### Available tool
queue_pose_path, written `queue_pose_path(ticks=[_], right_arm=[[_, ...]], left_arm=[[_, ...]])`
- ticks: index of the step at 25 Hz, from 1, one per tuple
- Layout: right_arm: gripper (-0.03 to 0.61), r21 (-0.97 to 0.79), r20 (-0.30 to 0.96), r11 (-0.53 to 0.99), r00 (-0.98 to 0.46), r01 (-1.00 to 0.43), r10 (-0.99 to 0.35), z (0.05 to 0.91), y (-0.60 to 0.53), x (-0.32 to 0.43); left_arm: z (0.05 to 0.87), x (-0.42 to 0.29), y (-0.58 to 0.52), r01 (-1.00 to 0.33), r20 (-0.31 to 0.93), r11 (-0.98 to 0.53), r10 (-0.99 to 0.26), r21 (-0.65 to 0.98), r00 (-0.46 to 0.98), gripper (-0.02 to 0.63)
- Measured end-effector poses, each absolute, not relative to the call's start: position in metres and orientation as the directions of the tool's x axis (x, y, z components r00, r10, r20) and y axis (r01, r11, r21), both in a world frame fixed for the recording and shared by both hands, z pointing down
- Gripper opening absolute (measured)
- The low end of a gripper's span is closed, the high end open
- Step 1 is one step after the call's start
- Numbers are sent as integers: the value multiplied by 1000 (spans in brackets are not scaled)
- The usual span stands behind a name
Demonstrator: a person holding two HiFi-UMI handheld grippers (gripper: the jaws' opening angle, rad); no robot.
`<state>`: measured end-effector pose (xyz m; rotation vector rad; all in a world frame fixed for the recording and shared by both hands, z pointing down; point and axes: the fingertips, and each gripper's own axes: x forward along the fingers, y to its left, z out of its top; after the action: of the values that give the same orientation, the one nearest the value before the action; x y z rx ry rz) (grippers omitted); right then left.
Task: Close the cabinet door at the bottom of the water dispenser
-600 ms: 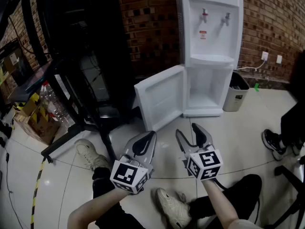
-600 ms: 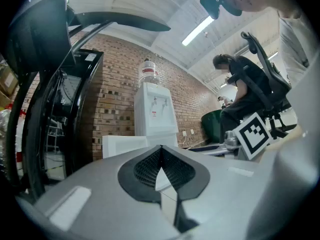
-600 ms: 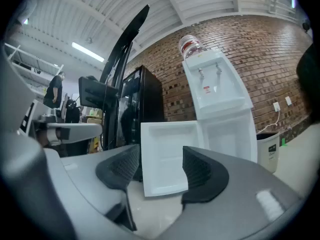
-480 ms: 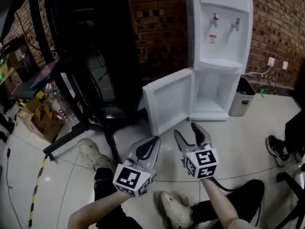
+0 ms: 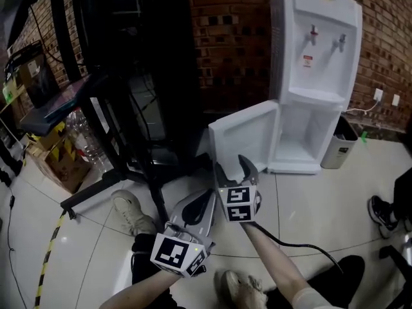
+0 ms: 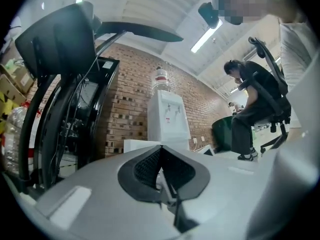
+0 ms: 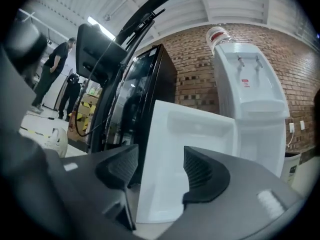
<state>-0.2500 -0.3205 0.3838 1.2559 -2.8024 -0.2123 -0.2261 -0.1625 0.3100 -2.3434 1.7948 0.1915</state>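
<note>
The white water dispenser [image 5: 318,50] stands against the brick wall. Its bottom cabinet door [image 5: 248,137] is swung wide open to the left, inner side facing me. My right gripper [image 5: 233,168] is open and empty, held level just in front of the door's lower free edge; whether it touches I cannot tell. In the right gripper view the door [image 7: 190,149] fills the space beyond the spread jaws of the right gripper [image 7: 160,166]. My left gripper [image 5: 205,197] hangs lower and nearer to me, shut on nothing, its pads meeting in the left gripper view [image 6: 161,149].
A black rack on angled legs [image 5: 138,56] stands close left of the door. A cardboard box [image 5: 61,166] and plastic bottles [image 5: 80,137] sit further left. A grey bin [image 5: 341,143] is right of the dispenser. My shoe [image 5: 132,214] rests on the tiled floor; someone's shoe [image 5: 386,214] at right.
My right gripper has moved forward and to the left, up to the open door's edge. The left gripper has stayed low near me. The head view has shifted left.
</note>
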Motion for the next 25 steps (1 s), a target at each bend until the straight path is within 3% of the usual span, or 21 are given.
queue_pose_path(ticks=[5,20,22,25], right_arm=[[276,151,8,590,-595,-793,-803,389,-343,-273],[272,102,73,595,-590,-797,-804,408,-370,-307],[215,100,91,599,-592,-795,-801,412,-370,-307],[192,122,103,600,-591,-791,-800,415,-369,-304]], left_arm=[[319,-245,-163,-974,-203,-226,-952,-29,227,5],[330,-291,-153,-991,-208,-126,-971,37,116,3],[327,-292,-153,-991,-218,-123,-970,59,107,3],[328,-291,-154,-989,-215,-127,-971,80,107,3]])
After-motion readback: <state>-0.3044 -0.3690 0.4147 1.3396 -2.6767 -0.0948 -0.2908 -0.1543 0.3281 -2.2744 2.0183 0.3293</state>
